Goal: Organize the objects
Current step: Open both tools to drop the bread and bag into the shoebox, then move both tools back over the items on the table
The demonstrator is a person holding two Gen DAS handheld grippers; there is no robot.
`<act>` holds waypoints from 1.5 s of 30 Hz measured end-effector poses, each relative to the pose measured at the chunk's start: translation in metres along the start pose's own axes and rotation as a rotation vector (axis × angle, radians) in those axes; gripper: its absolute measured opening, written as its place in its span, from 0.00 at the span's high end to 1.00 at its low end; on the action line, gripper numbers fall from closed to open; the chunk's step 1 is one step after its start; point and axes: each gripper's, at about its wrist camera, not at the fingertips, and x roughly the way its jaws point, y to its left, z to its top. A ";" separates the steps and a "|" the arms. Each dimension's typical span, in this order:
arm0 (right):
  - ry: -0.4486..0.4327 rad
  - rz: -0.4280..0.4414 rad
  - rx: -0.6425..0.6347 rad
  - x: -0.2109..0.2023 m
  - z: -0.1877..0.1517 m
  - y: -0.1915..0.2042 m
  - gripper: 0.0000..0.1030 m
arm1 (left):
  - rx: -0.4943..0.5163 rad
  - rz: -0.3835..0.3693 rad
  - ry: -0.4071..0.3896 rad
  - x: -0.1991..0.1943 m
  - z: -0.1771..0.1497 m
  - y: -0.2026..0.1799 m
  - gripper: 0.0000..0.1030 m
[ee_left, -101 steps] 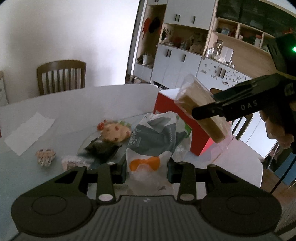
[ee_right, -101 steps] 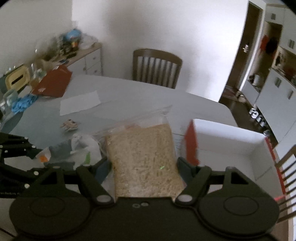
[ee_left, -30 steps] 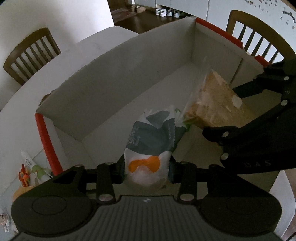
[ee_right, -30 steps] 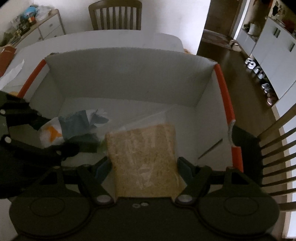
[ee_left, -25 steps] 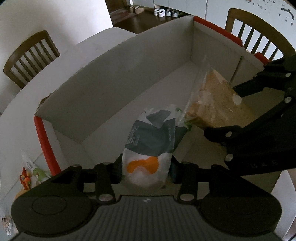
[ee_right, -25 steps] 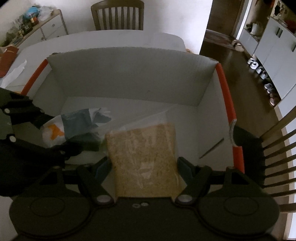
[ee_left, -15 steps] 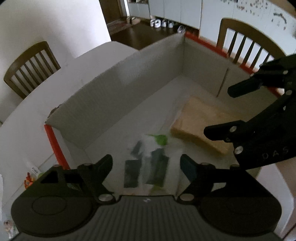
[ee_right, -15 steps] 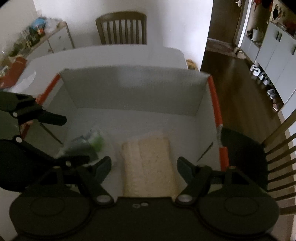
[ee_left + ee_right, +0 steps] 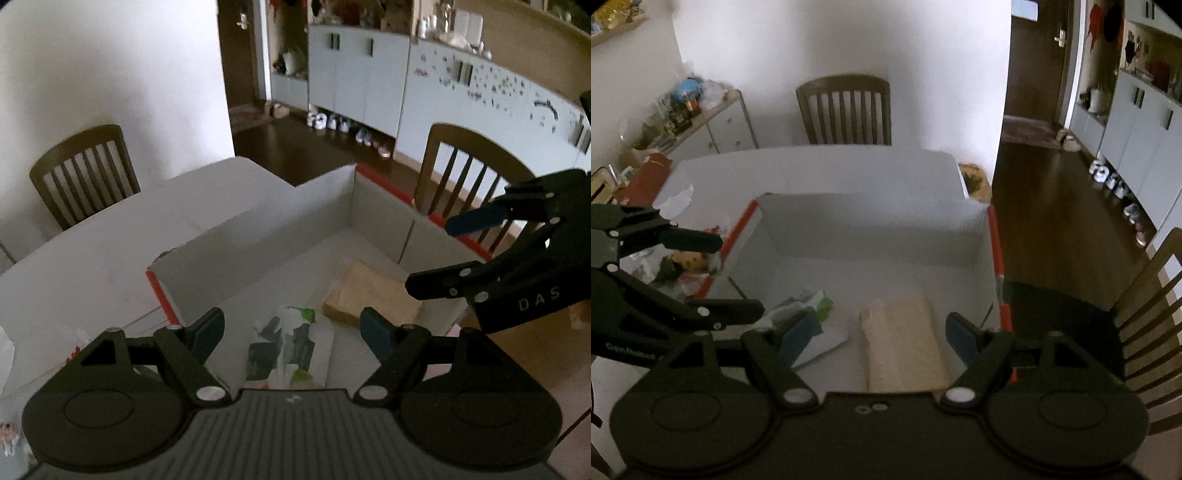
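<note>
The white table [image 9: 820, 162] carries a big white box [image 9: 871, 229] with red edges, sitting at 12 o'clock from both cameras. Inside it, the bag of tan grain [image 9: 905, 347] lies flat on the floor toward 3 o'clock, and the green-and-white plastic bag [image 9: 288, 339] lies crumpled just beside it toward 9 o'clock. The left gripper [image 9: 291, 326] and right gripper [image 9: 875, 334] hang above the box, fingers apart and empty. More small packets [image 9: 679, 269] wait outside the box at 9 o'clock. The risk, I judge, is a swing toward them clipping the box wall and shoving the box, or the two grippers knocking together.
</note>
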 end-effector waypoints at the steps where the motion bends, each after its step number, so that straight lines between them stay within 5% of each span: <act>1: -0.005 0.001 0.001 -0.002 -0.001 0.003 0.23 | -0.009 -0.001 -0.010 -0.005 -0.002 0.000 0.22; 14: -0.068 0.001 -0.007 -0.028 -0.007 0.045 0.23 | -0.066 0.016 -0.097 -0.051 -0.024 0.023 0.22; 33: -0.115 0.006 0.036 -0.022 -0.024 0.167 0.21 | -0.112 0.006 -0.133 -0.108 -0.098 0.106 0.22; 45: -0.080 0.007 0.023 0.001 -0.029 0.245 0.20 | -0.177 0.004 -0.130 -0.128 -0.153 0.174 0.02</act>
